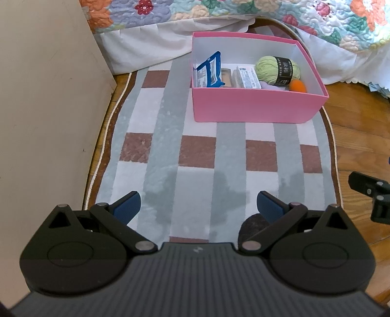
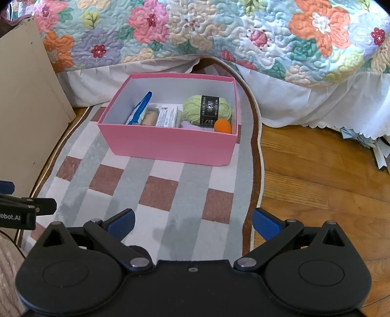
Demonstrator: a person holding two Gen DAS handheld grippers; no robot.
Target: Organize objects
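A pink box (image 1: 256, 107) (image 2: 170, 146) stands at the far end of a checked rug (image 1: 195, 170) (image 2: 158, 195). Inside it lie a blue packet (image 1: 210, 69) (image 2: 140, 108), a white carton (image 1: 247, 78) (image 2: 168, 114), a green yarn ball (image 1: 276, 69) (image 2: 207, 108) and a small orange ball (image 1: 297, 85) (image 2: 222, 126). My left gripper (image 1: 198, 207) hangs open over the rug's near end, well short of the box, with nothing between its fingers. Beside it, my right gripper (image 2: 193, 224) is open and empty too, over the rug's right edge.
A bed with a floral quilt (image 2: 219, 31) (image 1: 243, 9) and white skirt (image 2: 304, 102) runs behind the box. A beige panel (image 1: 48, 109) (image 2: 26, 109) stands on the left. Wooden floor (image 2: 316, 183) (image 1: 353, 136) lies right of the rug, with papers (image 2: 380, 151) under the bed edge.
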